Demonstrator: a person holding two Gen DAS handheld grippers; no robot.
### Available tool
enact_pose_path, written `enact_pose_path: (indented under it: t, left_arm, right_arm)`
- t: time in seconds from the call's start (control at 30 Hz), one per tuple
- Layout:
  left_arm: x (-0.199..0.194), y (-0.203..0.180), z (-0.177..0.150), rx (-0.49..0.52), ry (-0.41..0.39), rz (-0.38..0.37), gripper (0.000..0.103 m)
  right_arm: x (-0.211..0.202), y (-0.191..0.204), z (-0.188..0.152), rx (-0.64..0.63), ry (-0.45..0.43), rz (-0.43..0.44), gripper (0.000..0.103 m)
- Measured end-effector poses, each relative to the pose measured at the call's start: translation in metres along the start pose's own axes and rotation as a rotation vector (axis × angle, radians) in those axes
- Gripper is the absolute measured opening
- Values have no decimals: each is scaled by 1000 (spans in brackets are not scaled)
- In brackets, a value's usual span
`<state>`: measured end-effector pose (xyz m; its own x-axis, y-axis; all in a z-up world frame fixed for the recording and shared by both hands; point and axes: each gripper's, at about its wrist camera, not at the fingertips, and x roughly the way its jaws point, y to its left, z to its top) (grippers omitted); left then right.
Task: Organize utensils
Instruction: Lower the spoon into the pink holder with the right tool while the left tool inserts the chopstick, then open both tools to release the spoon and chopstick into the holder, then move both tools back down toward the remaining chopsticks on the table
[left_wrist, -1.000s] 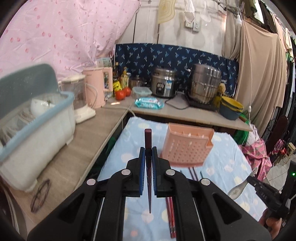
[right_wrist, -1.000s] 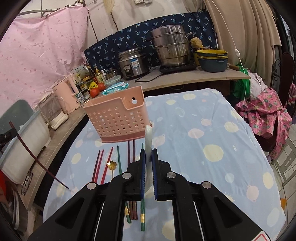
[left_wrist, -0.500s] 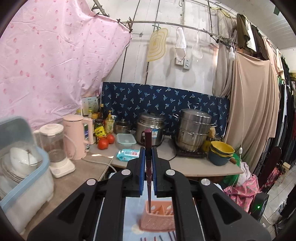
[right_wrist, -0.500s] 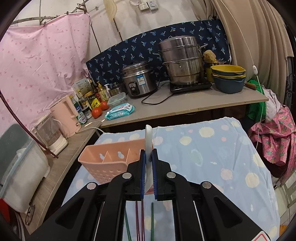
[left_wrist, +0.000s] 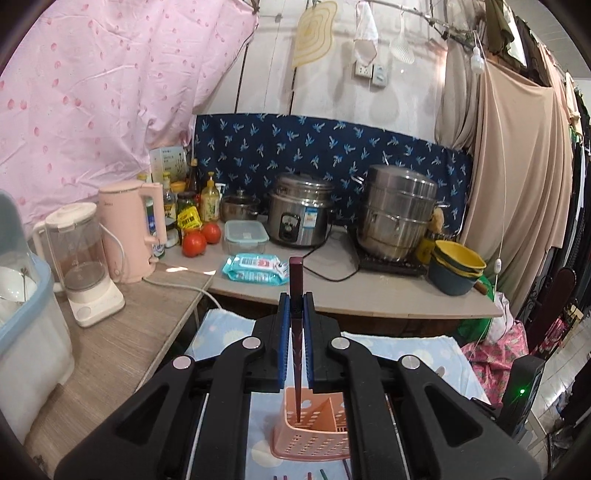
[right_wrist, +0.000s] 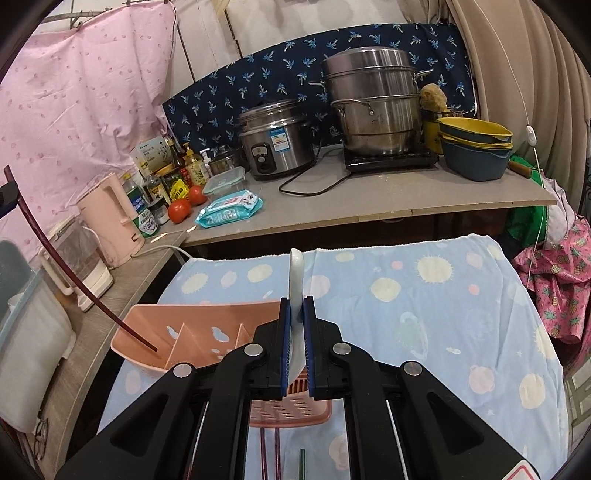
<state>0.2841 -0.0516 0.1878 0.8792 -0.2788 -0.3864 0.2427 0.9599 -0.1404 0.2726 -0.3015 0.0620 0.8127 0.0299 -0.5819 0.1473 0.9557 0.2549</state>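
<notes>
My left gripper (left_wrist: 295, 306) is shut on a dark red chopstick (left_wrist: 296, 291) held upright, its tip down inside the left compartment of the pink utensil holder (left_wrist: 314, 432). In the right wrist view the same chopstick (right_wrist: 74, 280) slants into the holder (right_wrist: 192, 332). My right gripper (right_wrist: 296, 314) is shut on a white spoon (right_wrist: 296, 273), right above the holder's right side. More chopsticks (right_wrist: 269, 454) lie on the cloth below the holder.
The holder stands on a table with a blue spotted cloth (right_wrist: 424, 295). Behind runs a counter with a rice cooker (right_wrist: 277, 136), steamer pot (right_wrist: 373, 99), bowls (right_wrist: 476, 147), tomatoes (right_wrist: 184, 203) and a pink kettle (right_wrist: 110, 218). A dish bin (left_wrist: 22, 328) sits at left.
Both grippers have come over the holder. The chopstick's tip has gone down into the left compartment. The spoon has moved from in front of the holder to above its right side.
</notes>
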Motion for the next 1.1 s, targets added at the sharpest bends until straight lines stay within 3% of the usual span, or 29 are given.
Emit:
enact_pose_path:
  t: [0.17,0.27,0.3,0.57,0.93,1.1]
  left_arm:
    - [6,6,-12,-11,29,19,9]
    - [-2,11,-17,-16,25,41,35]
    - [-7,12,-19,-15,16,54,39]
    - [-48,27,-61,11,66,99,44]
    - [-90,42,-188,35,260,162,44]
    - [-101,41,-229,29,326,179,44]
  right_arm:
    - [-4,-1,-5,-10,-20,-16,14]
    - [-17,-3,-9,-11,-38,-22,21]
    - [-23,-4,-11,-8,-42,-22,23]
    - [-76,-17,-53,-9,-44,-42,35]
    - [-131,-27,-157,-15,54,-87,37]
    - [-141,-25,-202,-24,106,-112,37]
